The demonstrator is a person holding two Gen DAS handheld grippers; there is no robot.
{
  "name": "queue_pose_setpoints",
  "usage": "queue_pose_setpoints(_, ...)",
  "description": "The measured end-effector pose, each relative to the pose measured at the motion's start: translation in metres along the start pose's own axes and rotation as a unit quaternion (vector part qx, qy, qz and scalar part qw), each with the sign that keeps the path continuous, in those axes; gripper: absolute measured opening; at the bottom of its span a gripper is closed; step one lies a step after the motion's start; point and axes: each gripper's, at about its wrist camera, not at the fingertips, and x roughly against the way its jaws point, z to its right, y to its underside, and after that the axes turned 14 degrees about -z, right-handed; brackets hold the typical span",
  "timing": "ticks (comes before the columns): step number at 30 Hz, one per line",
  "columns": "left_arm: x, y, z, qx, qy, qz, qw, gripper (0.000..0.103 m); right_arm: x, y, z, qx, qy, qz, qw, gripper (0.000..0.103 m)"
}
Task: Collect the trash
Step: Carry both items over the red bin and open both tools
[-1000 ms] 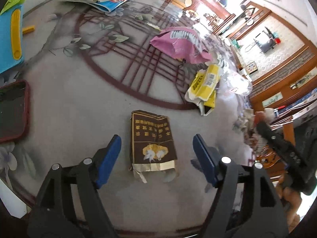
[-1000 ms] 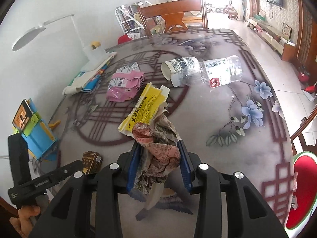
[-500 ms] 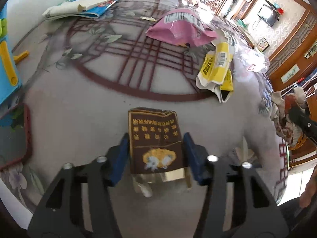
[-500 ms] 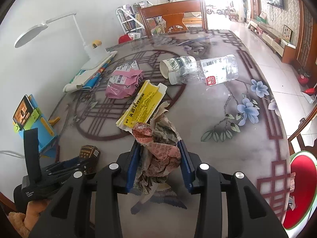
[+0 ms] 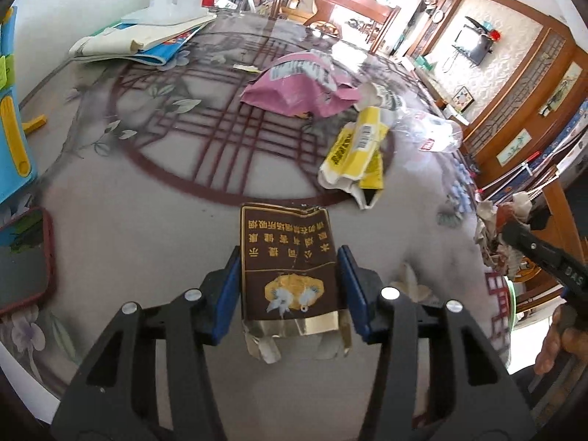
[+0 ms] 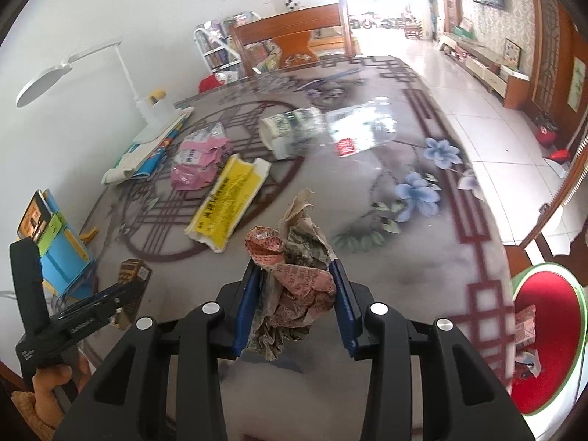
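Observation:
My left gripper (image 5: 290, 279) is shut on a brown cigarette pack (image 5: 288, 257) with torn foil at its near end, held just above the table; it also shows in the right wrist view (image 6: 134, 275). My right gripper (image 6: 294, 305) is shut on a crumpled paper wad (image 6: 294, 275), held above the table's near edge. A yellow wrapper (image 6: 229, 198), a pink bag (image 6: 196, 163), a paper cup (image 6: 284, 134) and a clear plastic bottle (image 6: 362, 130) lie on the table.
A red bin (image 6: 544, 334) with trash in it stands below the table edge at right. Books (image 5: 147, 42) under a white lamp base, a blue stand (image 5: 11, 139) and a phone (image 5: 22, 261) are at left. A wooden chair (image 6: 294, 42) stands behind the table.
My left gripper closed on the brown pack and lifted it slightly. My right gripper moved toward the near right edge with the wad; the red bin came into view.

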Motion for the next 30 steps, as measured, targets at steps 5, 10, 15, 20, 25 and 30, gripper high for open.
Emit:
queue_pose_setpoints(5, 0.001, 0.005, 0.021, -0.029, 0.000, 0.004, 0.9996, 0.049, 0.007, 0.007, 0.030, -0.028, 0.009, 0.005, 1.000, 0.037)
queue_pose_setpoints(10, -0.001, 0.012, 0.048, -0.044, 0.020, 0.004, 0.9988, 0.049, 0.015, 0.018, 0.060, -0.057, 0.009, 0.007, 0.998, 0.037)
queue_pose_setpoints(15, -0.003, 0.016, 0.085, -0.062, 0.055, 0.001, 0.9966, 0.049, 0.024, 0.027, 0.084, -0.083, -0.001, 0.011, 0.997, 0.037)
queue_pose_setpoints(20, -0.005, 0.015, 0.129, -0.079, 0.090, -0.003, 0.9927, 0.049, 0.036, 0.032, 0.100, -0.103, -0.023, 0.023, 0.994, 0.037)
queue_pose_setpoints(25, -0.013, 0.017, 0.174, -0.111, 0.111, -0.015, 0.9875, 0.049, 0.055, 0.035, 0.122, -0.134, -0.021, 0.047, 0.990, 0.037)
queue_pose_setpoints(30, -0.027, 0.019, 0.218, -0.148, 0.122, -0.029, 0.9809, 0.049, 0.068, 0.043, 0.153, -0.180, -0.023, 0.058, 0.982, 0.038)
